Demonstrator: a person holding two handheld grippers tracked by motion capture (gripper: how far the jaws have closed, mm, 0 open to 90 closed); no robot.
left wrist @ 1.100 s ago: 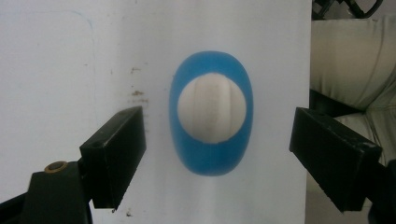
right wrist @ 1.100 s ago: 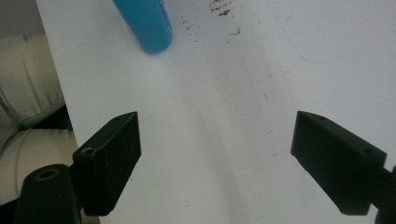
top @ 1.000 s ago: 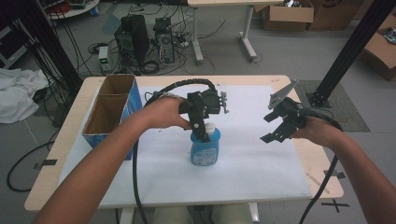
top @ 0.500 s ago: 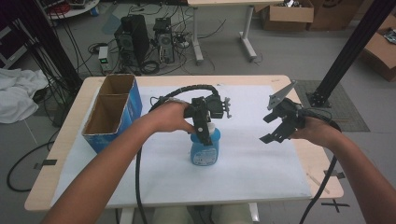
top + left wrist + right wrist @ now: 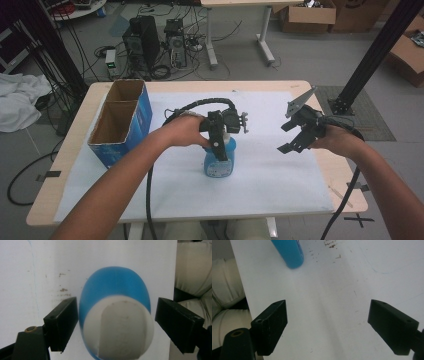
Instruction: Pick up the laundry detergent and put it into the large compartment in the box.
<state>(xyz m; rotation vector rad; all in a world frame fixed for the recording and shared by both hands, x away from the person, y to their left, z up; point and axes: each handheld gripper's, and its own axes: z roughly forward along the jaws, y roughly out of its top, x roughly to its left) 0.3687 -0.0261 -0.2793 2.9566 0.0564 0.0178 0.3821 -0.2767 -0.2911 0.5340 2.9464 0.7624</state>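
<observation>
A blue bottle [image 5: 220,165] with a white cap stands upright on the white mat [image 5: 270,185] near the table's middle. My left gripper [image 5: 220,149] points straight down over it, open. In the left gripper view, the bottle [image 5: 115,285] and its white cap [image 5: 117,327] sit between the two jaws of the left gripper [image 5: 115,315]; the left jaw is at the bottle's side and the right jaw stands a little off. My right gripper [image 5: 286,138] hovers open to the bottle's right with nothing in it. In the right gripper view, the right gripper [image 5: 328,315] faces bare mat, with the bottle [image 5: 289,252] farther off.
An open blue cardboard box [image 5: 142,117] with two compartments stands at the table's left. A beige seat cushion [image 5: 192,267] lies beyond the near table edge. Computers and cables are on the floor behind the table.
My left gripper has come down a little over the bottle's top, so the cap now sits between its jaws. The right gripper has hardly moved.
</observation>
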